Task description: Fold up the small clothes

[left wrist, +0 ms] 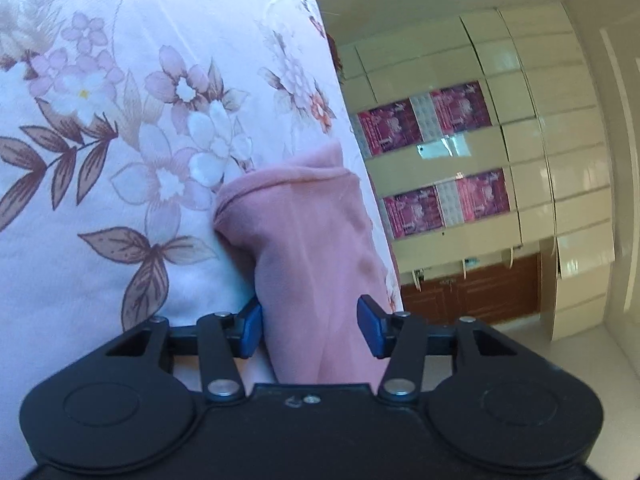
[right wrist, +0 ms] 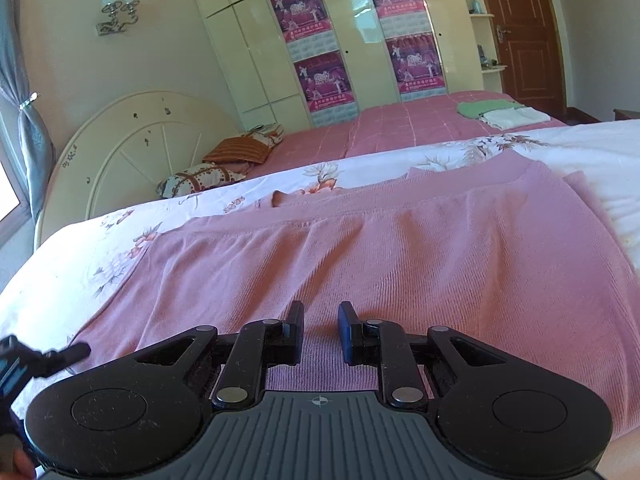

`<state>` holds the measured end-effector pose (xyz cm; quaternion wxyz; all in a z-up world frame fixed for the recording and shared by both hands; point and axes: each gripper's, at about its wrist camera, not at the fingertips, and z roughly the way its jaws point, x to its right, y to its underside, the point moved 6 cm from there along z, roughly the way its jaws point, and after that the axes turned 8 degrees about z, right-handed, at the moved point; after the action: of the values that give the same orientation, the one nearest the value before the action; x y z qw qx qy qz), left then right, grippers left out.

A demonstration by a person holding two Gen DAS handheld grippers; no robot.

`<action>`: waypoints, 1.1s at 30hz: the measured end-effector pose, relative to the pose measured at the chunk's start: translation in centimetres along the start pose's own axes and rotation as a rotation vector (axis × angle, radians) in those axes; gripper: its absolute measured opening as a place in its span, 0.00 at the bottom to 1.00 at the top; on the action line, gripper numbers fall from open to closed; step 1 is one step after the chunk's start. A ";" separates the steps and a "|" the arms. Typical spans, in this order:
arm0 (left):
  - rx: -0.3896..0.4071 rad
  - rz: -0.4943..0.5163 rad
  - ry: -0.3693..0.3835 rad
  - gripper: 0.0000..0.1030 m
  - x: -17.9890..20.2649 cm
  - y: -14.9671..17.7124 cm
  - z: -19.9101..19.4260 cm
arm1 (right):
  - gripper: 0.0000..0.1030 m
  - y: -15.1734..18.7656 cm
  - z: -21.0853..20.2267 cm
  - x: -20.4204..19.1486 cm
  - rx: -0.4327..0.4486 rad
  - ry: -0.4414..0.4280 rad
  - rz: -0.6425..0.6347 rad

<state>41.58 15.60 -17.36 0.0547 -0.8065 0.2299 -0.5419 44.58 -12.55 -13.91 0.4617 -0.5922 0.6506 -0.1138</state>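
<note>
Left wrist view: left gripper [left wrist: 310, 326] has a bunched fold of the pink top [left wrist: 308, 248] between its blue pads, grasping it over the floral sheet [left wrist: 120, 120]. Right wrist view: right gripper [right wrist: 320, 330] w/ jaws narrowly apart, fabric between; can't tell if pinched. Top lies spread on sheet.

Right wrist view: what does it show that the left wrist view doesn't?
Only the right wrist view: the pink knit garment spread flat, folded green and white clothes on the pink checked bedspread, a cream round headboard.
Only the left wrist view: a pink sleeve-like fold between the left hand-held gripper fingers.
Both: floral white sheet, cream wardrobe with magenta posters, brown door.
</note>
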 end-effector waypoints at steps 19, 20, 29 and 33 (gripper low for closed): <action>-0.032 0.048 -0.027 0.10 -0.9 -4.6 3.1 | 0.03 -0.3 1.3 -3.6 -0.060 0.067 -0.066; -0.027 0.077 -0.012 0.10 -0.7 -4.5 2.7 | 0.03 -0.2 1.5 -3.5 -0.061 0.066 -0.067; -0.016 0.197 -0.018 0.10 1.2 -3.8 1.9 | 0.00 0.7 4.3 -1.0 -0.095 0.000 -0.084; -0.032 0.441 0.063 0.10 9.3 -1.4 1.5 | 0.00 -0.5 3.0 0.8 -0.084 -0.067 0.030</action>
<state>46.25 12.65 -9.61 0.1517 -0.7202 0.4109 -0.5380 47.23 -12.16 -15.61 0.4595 -0.6045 0.6480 -0.0596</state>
